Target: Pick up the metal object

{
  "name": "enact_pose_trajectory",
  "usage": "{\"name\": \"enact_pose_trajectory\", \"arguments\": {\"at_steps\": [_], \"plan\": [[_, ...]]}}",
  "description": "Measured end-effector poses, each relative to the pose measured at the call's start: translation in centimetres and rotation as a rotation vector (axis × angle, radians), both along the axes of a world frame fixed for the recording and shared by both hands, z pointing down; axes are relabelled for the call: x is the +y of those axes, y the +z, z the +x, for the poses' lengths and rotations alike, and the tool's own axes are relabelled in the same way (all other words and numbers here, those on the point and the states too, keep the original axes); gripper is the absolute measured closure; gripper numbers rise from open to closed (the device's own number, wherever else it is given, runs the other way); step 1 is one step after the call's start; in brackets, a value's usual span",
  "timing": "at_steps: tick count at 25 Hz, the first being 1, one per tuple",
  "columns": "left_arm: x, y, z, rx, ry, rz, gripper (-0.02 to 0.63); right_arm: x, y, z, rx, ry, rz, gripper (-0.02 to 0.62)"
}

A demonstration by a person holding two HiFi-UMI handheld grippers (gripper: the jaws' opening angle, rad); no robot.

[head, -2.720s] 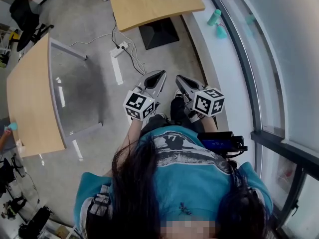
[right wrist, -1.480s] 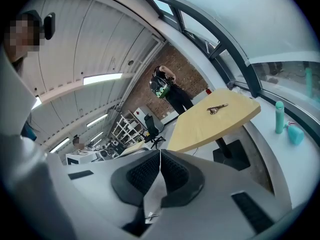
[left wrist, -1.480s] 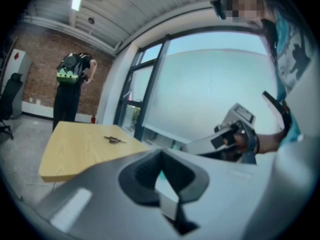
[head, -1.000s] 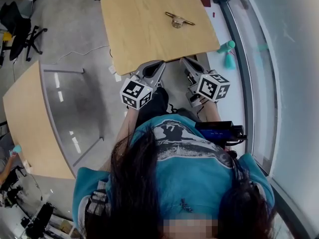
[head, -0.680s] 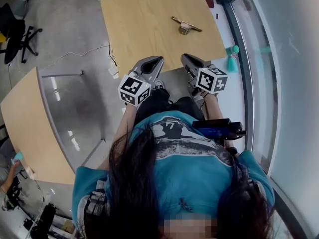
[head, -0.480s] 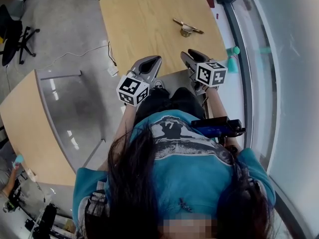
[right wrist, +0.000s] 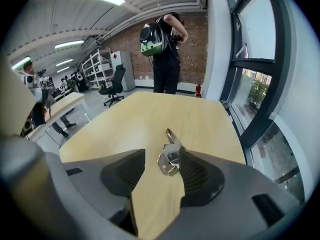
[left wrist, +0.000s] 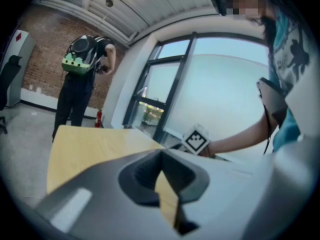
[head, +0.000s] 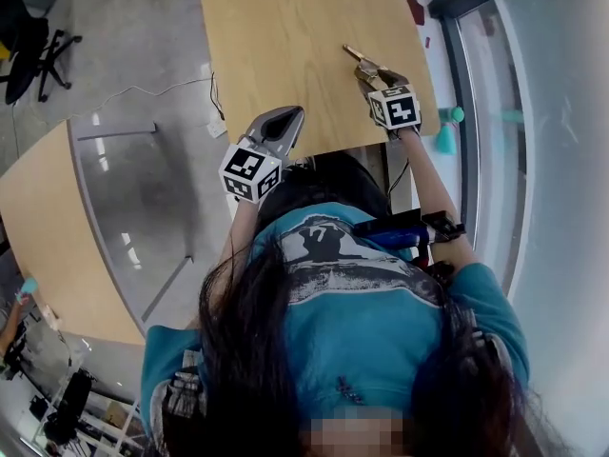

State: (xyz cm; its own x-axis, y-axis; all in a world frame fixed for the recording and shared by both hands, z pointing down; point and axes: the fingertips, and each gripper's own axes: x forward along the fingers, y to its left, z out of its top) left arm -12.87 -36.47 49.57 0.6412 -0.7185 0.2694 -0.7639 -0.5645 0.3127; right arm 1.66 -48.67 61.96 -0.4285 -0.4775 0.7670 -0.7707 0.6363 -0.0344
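The metal object [head: 351, 53], a slim bar with a round shiny fitting, lies on the light wooden table [head: 276, 36] near its right side. My right gripper [head: 367, 69] reaches over the table right up to it. In the right gripper view the object [right wrist: 169, 159] sits between the two fingertips, close to the right pad [right wrist: 192, 176]; the right gripper [right wrist: 162, 152] has its jaws opening, and neither pad presses on it. My left gripper [head: 285, 116] hangs at the table's near edge with its jaws together; the left gripper [left wrist: 161, 156] holds nothing.
A person with a green backpack [right wrist: 165, 49] stands at the table's far end. A second wooden table [head: 48, 217] stands to the left, with an office chair [head: 24, 46] beyond it. A window wall [head: 533, 112] runs along the right, with teal items [head: 447, 131] on its sill.
My right gripper has reached forward from the table's near edge out over the table to the metal object. The left gripper has stayed by the near edge.
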Motion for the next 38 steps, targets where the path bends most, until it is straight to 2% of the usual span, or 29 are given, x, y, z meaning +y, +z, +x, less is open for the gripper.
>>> {"name": "enact_pose_trajectory", "arguments": {"at_steps": [5,11,16,19,22,25,32,38], "plan": [[-2.2,-0.7,-2.0,-0.002,-0.076,-0.005,0.607,-2.1,2.5,-1.7,0.112,-0.095,-0.03,0.402],[-4.6,-0.2,-1.8,-0.012,-0.127,-0.023,0.607,-4.1,5.5,-0.8,0.383,-0.285,0.04,0.402],[-4.8,-0.2,-1.8,-0.016,-0.139,-0.032,0.607,-4.1,6.3,-0.6,0.398,-0.296,0.028,0.405],[-4.8,0.0,-1.9,-0.015,-0.145,-0.039,0.607,-4.1,5.8,-1.0,0.403,-0.317,0.024,0.445],[-5.0,0.3,-1.6,-0.017,-0.148,-0.042,0.607,-4.2,5.4,-1.1,0.364,-0.317,-0.015,0.471],[-5.1,0.2,-1.3,-0.016,-0.146,-0.038,0.607,-3.9,4.7,-1.1,0.287,-0.264,-0.065,0.479],[-4.3,-0.1,-1.8,-0.011,-0.14,-0.03,0.607,-2.0,2.5,-1.6,0.027,-0.041,-0.184,0.492],[-2.5,-0.4,-1.9,-0.004,-0.11,-0.016,0.607,0.3,0.2,-2.1,-0.187,0.118,-0.25,0.495]]}}
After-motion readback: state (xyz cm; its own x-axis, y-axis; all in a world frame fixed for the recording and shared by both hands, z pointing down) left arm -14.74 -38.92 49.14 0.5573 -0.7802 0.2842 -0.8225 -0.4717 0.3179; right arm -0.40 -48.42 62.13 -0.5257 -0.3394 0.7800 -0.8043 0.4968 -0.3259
